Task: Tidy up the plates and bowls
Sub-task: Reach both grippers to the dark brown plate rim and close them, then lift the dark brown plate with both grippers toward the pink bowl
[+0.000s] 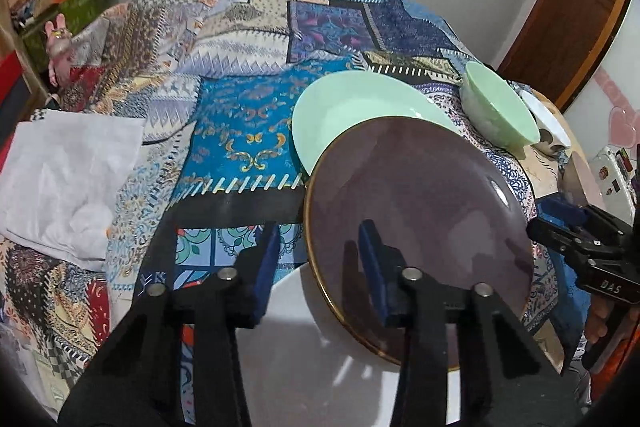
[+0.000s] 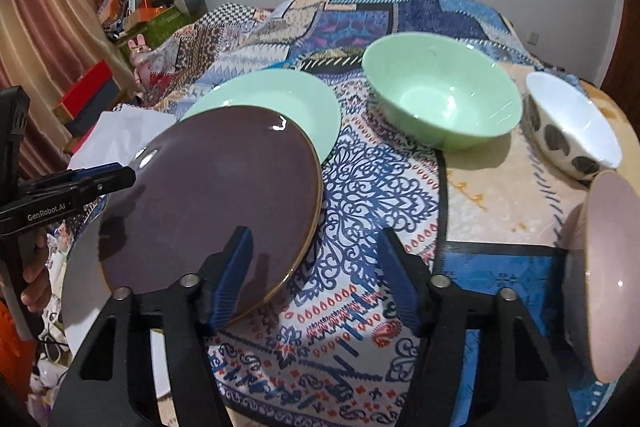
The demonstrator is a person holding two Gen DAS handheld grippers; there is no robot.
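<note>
A dark purple plate (image 1: pixel 420 211) with a gold rim lies over a white plate (image 1: pixel 304 347) and overlaps a mint green plate (image 1: pixel 352 107). My left gripper (image 1: pixel 320 259) is open, one finger on each side of the purple plate's near rim. In the right wrist view the purple plate (image 2: pixel 208 203) is at left and the green plate (image 2: pixel 280 99) behind it. A mint green bowl (image 2: pixel 440 91), a white bowl with dark spots (image 2: pixel 572 123) and a pink bowl (image 2: pixel 608 275) stand to the right. My right gripper (image 2: pixel 316 275) is open and empty beside the purple plate's right rim.
A patterned patchwork cloth (image 1: pixel 240 131) covers the table. White crumpled paper (image 1: pixel 68 183) lies at the left edge. Boxes and clutter (image 2: pixel 144 15) stand beyond the table's far left. A brown door (image 1: pixel 572 11) is at far right.
</note>
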